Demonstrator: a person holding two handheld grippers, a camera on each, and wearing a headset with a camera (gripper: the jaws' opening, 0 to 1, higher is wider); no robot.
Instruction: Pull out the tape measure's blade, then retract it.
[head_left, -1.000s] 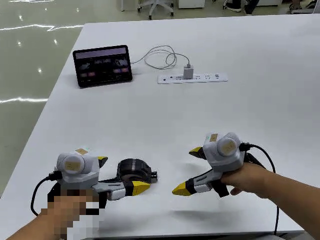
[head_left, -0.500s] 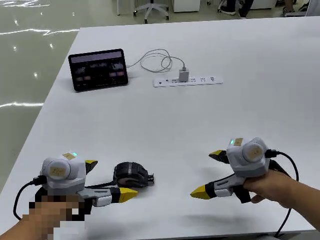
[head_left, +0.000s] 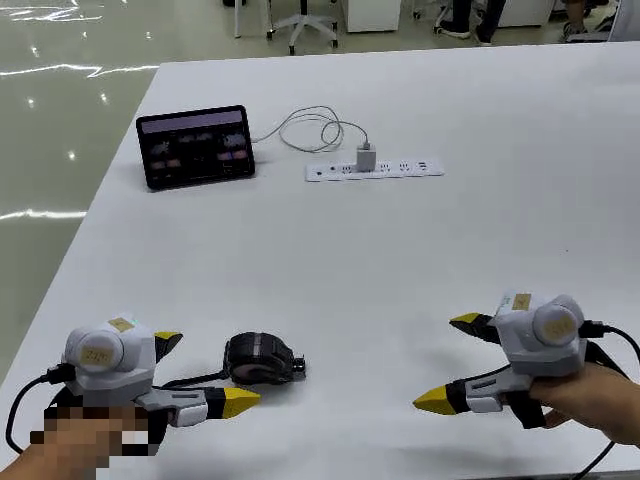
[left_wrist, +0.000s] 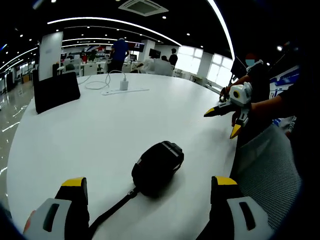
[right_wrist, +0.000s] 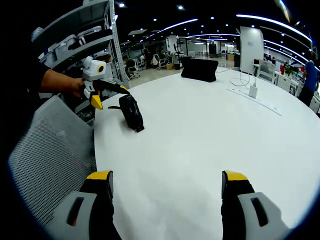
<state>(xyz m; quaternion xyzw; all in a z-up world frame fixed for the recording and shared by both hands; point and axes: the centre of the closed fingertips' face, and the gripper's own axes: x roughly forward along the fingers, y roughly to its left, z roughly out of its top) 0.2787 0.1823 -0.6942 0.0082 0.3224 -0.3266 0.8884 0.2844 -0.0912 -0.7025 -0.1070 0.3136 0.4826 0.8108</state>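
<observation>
A black tape measure (head_left: 260, 358) lies on the white table near its front left, blade fully in, with a black wrist strap trailing toward my left gripper. It also shows in the left gripper view as the tape measure (left_wrist: 157, 166) and in the right gripper view as the tape measure (right_wrist: 131, 112). My left gripper (head_left: 200, 370) is open, its yellow-tipped jaws on either side of the strap, just behind the case and not touching it. My right gripper (head_left: 450, 362) is open and empty at the front right, well apart from the tape measure.
A dark tablet (head_left: 195, 146) stands at the back left of the table (head_left: 420, 250). A white power strip (head_left: 375, 168) with a charger and looped cable (head_left: 315, 130) lies behind the middle. A mesh chair (right_wrist: 55, 160) sits at the table's front edge.
Both grippers have drawn back: the left one away from the tape measure toward the front left, the right one farther right. The tape measure stays on the table.
</observation>
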